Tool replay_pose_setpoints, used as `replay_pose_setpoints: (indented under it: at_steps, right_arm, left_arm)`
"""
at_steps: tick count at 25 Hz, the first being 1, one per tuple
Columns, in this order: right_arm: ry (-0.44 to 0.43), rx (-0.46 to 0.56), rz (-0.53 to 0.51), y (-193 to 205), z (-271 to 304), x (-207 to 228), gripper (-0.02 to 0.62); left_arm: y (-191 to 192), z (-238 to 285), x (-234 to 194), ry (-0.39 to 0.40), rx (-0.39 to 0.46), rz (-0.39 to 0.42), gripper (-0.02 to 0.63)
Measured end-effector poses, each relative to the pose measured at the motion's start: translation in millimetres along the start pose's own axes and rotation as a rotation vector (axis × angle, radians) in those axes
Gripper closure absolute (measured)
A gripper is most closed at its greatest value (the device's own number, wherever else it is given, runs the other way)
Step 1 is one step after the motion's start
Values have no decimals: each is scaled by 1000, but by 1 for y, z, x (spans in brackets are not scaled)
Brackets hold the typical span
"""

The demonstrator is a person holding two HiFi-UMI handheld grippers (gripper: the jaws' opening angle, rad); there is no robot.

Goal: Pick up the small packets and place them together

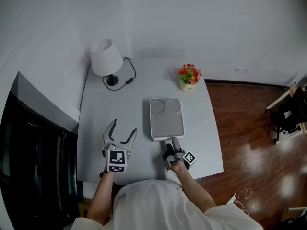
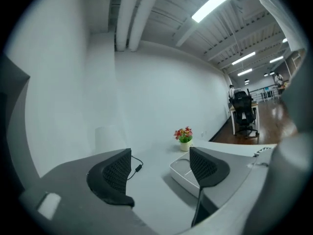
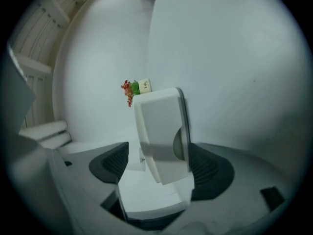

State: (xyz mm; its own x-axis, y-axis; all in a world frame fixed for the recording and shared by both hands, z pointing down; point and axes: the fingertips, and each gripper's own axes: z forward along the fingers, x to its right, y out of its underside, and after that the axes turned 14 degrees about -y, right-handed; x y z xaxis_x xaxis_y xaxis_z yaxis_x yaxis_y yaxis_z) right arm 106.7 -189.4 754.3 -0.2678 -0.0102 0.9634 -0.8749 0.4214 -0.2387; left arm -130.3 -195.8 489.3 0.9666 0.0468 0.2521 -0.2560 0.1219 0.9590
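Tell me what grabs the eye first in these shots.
A white tray lies empty in the middle of the grey table, with the right gripper rolled on its side at the tray's near edge, jaws apart. The left gripper is held open to the tray's left. At the table's far end stand a white lamp and a small pot of flowers. No small packets show in any view.

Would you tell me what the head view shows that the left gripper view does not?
Only the head view shows the marker cubes on the left claw and right claw, and the lamp's round black base. Only the left gripper view shows ceiling strip lights and a black office chair. Both show the white rectangular plastic tray and the small pot of red flowers.
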Motion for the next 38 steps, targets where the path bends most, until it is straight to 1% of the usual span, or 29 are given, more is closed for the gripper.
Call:
replay_pose_setpoints:
  at_steps: [2, 3, 5, 8, 12, 13, 14, 16, 19, 26, 27, 28, 32, 38]
  right_arm:
    - [-59, 66, 82, -3, 5, -1, 213]
    - [-82, 79, 96, -4, 7, 0, 216]
    - [-110, 69, 85, -4, 13, 1, 218]
    - [-148, 55, 70, -2, 23, -1, 218]
    - [-162, 77, 64, -2, 31, -2, 224]
    - [-161, 79, 58, -3, 32, -2, 224]
    - [-156, 80, 52, -3, 32, 0, 242]
    - [-138, 83, 33, -3, 31, 3, 302]
    - [-126, 90, 6, -3, 29, 4, 317]
    - [-123, 128, 2, 0, 10, 4, 347]
    - [-118, 133, 1, 1, 5, 4, 365]
    - [-113, 139, 1, 2, 0, 5, 397]
    - [-108, 150, -2, 5, -24, 10, 397]
    - [-112, 162, -15, 14, -61, 6, 397]
  left_arm:
    - [-4, -5, -6, -8, 1, -67, 227]
    - [-3, -8, -9, -12, 0, -93, 227]
    - [-2, -14, -15, -19, -2, -131, 227]
    - [-2, -23, -20, -28, -4, -155, 227]
    - [2, -34, -18, -27, -15, -185, 227]
    - [3, -37, -16, -26, -18, -187, 227]
    - [5, -39, -15, -24, -20, -186, 227]
    - [8, -42, -13, -19, -26, -185, 227]
    - [11, -45, -11, -12, -30, -185, 227]
    - [13, -51, -9, 12, -25, -176, 227]
    - [12, -51, -9, 18, -23, -175, 227]
    - [12, -51, -7, 25, -21, -175, 227]
    - [13, -53, 3, 70, -16, -169, 227]
    - [13, -57, 26, 158, -10, -160, 227]
